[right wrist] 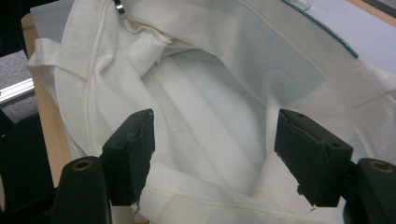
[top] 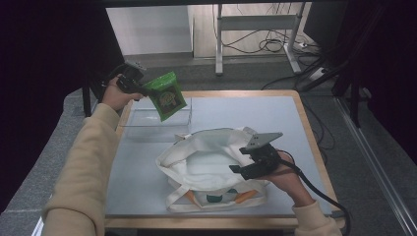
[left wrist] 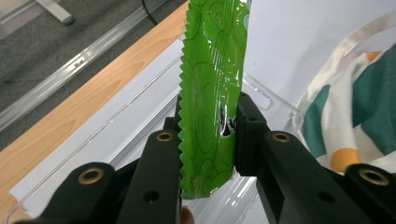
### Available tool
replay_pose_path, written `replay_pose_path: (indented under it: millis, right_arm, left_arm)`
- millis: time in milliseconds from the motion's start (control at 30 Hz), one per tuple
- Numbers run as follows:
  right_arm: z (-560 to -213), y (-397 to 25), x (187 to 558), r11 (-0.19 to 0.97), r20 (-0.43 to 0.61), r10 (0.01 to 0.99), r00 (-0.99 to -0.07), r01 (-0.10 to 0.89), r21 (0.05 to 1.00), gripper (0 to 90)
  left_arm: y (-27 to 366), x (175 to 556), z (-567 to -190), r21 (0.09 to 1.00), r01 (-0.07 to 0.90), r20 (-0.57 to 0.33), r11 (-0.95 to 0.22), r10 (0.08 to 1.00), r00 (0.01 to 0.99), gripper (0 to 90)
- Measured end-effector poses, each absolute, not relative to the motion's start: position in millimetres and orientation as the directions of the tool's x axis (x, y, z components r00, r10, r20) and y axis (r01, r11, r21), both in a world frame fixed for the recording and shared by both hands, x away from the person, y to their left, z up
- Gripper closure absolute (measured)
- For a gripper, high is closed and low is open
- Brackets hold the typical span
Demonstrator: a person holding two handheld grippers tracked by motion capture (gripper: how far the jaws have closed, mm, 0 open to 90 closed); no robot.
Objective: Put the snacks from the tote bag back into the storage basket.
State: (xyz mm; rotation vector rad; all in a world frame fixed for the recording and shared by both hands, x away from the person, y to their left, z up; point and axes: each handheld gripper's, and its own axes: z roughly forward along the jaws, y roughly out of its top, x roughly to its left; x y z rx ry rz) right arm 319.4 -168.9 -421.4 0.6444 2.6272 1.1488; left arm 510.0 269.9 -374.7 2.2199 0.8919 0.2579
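Left claw (top: 142, 89) is clenching a glossy green foil snack packet with serrated edges (top: 168, 95), gripped near one end; the packet is hanging raised above the clear rectangular plastic bin (top: 147, 129) at the far left of the grey-topped, wood-edged surface (top: 275, 118). In the left gripper view the jaws are pinching the packet (left wrist: 210, 93) across its flat faces.

Right claw (top: 246, 164) is standing released, jaws spread apart, at the right rim of the white fabric tote bag with teal and orange print (top: 206, 162), which is lying mid-surface with its mouth gaping. In the right gripper view the jaws are straddling the bag's inner hem (right wrist: 205, 196); whether they are touching cloth, cannot tell.

Judgement: step in hand looks like packet into bag. To do it well: be bringing the packet right and nearward over the opening, be lowering it inside before releasing, and be keeping the rim propped open.
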Motion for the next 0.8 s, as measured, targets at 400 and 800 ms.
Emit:
replay_pose_path:
  millis: [400,800]
  right_arm:
    - [-423,-168,320,0.604,-0.006,0.469,-0.883,0.315,0.732,28.3]
    - [-422,-169,320,0.6,0.001,0.474,-0.881,0.323,0.732,28.1]
  left_arm:
    - [260,521,-389,0.654,0.534,-0.066,-0.536,0.662,0.746,75.5]
    - [254,534,-400,0.621,0.538,-0.057,-0.57,0.652,0.756,75.4]
